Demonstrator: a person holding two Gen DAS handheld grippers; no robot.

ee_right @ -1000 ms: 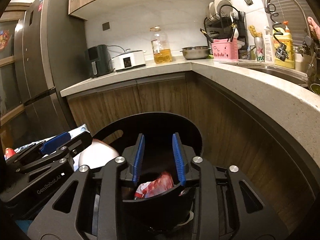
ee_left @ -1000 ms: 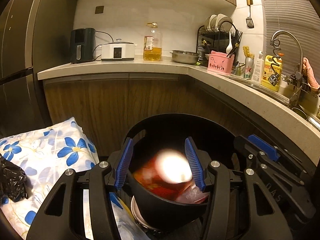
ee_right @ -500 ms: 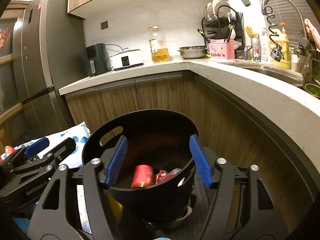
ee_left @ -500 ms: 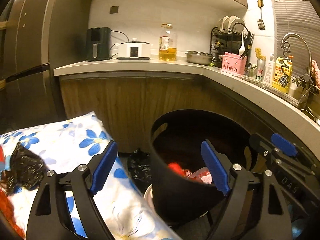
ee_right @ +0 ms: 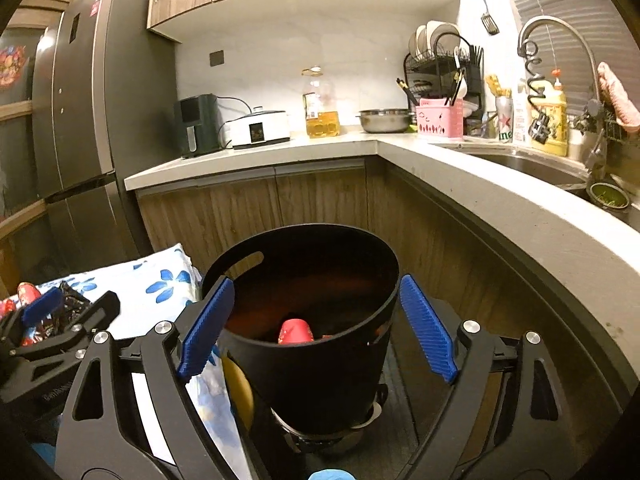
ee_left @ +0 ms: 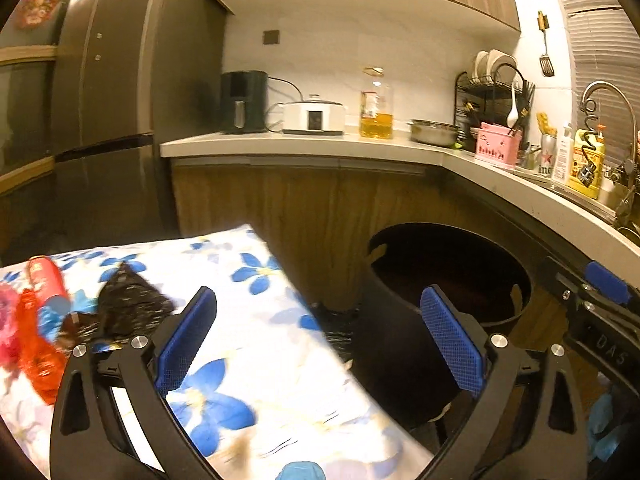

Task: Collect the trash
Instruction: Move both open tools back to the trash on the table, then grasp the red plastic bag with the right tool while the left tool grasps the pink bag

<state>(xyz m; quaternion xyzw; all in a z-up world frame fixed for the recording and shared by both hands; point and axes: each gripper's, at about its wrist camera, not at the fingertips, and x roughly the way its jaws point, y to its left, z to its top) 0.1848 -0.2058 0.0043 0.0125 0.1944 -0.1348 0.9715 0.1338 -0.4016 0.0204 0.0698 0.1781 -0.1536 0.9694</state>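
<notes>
A black trash bin (ee_right: 316,320) stands on the floor by the cabinets, with a red can (ee_right: 295,332) and other wrappers inside; it also shows in the left wrist view (ee_left: 404,344). My right gripper (ee_right: 316,328) is open and empty, hovering over the bin. My left gripper (ee_left: 320,344) is open and empty above the edge of a floral-clothed table (ee_left: 248,352). On that cloth lie a crumpled black wrapper (ee_left: 128,312), a red wrapper (ee_left: 36,352) and a red can (ee_left: 42,276).
An L-shaped counter (ee_right: 500,196) runs behind and to the right, with appliances, an oil bottle (ee_right: 320,108), a dish rack and a sink. A tall fridge (ee_right: 72,128) stands at the left. A yellow object (ee_right: 240,392) sits between bin and table.
Both grippers opened and dropped their trash into the bin. My left gripper then swung left over the floral table. My right gripper pulled back and up from the bin.
</notes>
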